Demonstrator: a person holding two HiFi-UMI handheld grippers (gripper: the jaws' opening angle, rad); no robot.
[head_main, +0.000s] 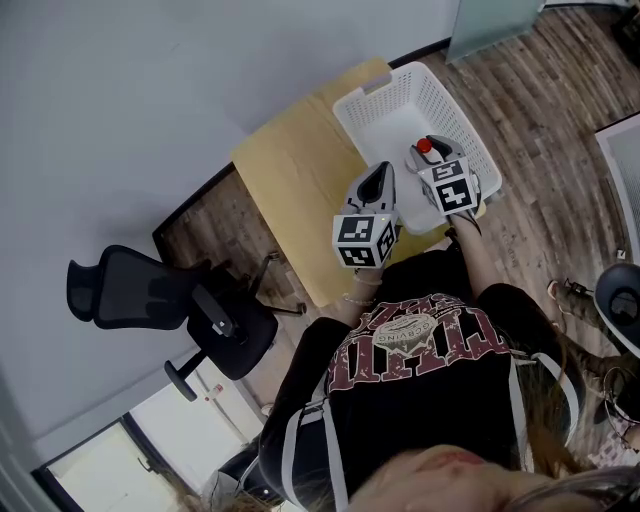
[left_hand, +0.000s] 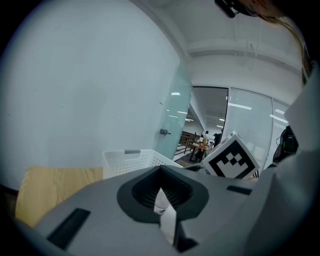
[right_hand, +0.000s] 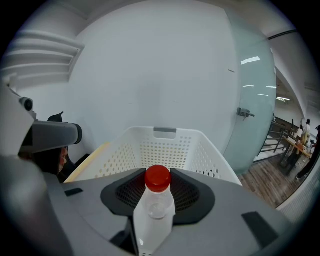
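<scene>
My left gripper (head_main: 377, 185) is clamped on a slim white piece (left_hand: 165, 214) with a small green mark. It stands upright between the jaws, right in the ribbed hollow of the pads, and I cannot tell what it is. The wooden table (head_main: 290, 165) spreads below and to the left of this gripper, and the black office chair (head_main: 170, 300) stands well off to its left, on the floor. Ahead of the left gripper and a little to its right stands the white perforated basket (right_hand: 165, 145). My right gripper (head_main: 430, 152) is just beside the left one, held over the near part of that basket. Its jaws are closed on a clear bottle (right_hand: 152, 212), which stands upright between them. The bottle's red cap (right_hand: 158, 178) rises just above the pads, and the basket's far wall lies straight ahead of it.
</scene>
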